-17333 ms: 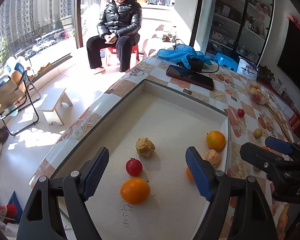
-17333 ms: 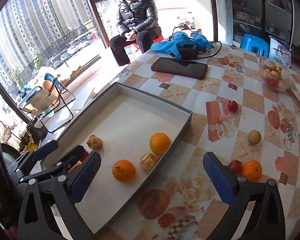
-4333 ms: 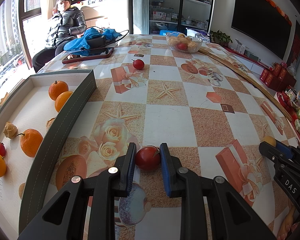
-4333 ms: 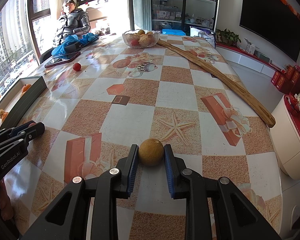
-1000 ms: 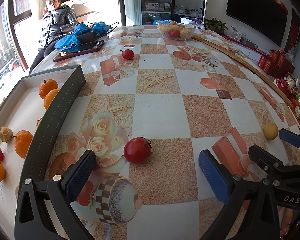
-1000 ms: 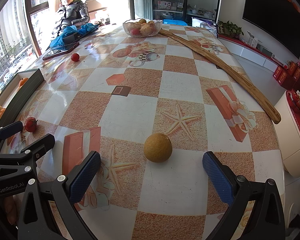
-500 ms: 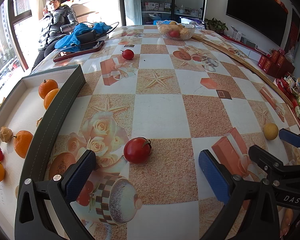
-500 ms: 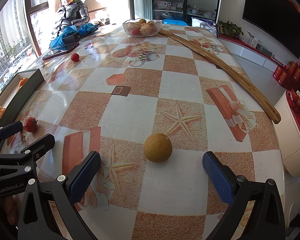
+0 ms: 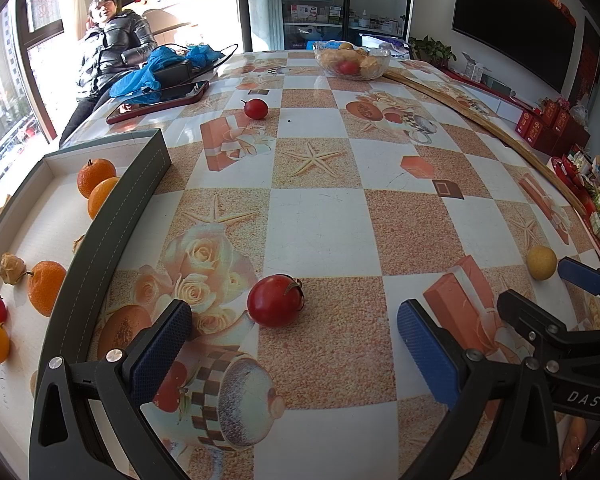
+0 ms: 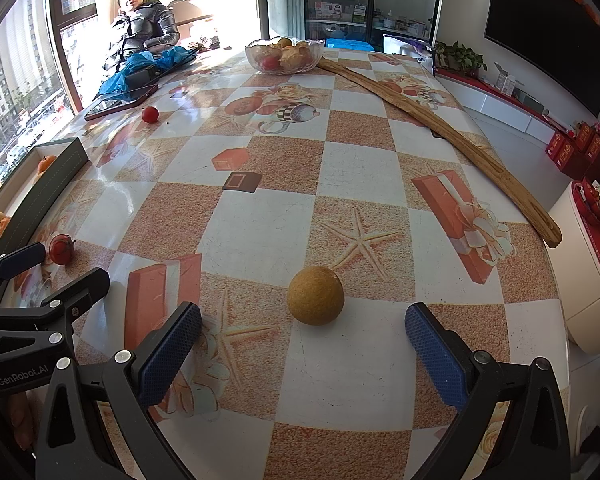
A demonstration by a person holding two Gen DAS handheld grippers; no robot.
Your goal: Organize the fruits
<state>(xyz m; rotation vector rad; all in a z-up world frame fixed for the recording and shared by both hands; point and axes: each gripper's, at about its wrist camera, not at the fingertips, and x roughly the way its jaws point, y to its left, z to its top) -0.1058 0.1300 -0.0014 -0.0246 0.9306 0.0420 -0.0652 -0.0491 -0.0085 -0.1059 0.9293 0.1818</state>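
Both tongs gape: left [image 9: 292,344] before glossy tomato [image 9: 275,300], right [image 10: 302,338] before matte round fruit [image 10: 315,295].

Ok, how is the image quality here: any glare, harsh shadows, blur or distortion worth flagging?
Left wrist view: sharp, strong fisheye bending the tray wall; window blown out; sun glare on the table near the phone. Right wrist view: also sharp, glare streak across the far-left table; the round fruit casts a soft shadow toward the right.

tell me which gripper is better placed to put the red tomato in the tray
Left. The left gripper is open with the red tomato between its fingers, and the tray is beside it; the right gripper frames the tan fruit.
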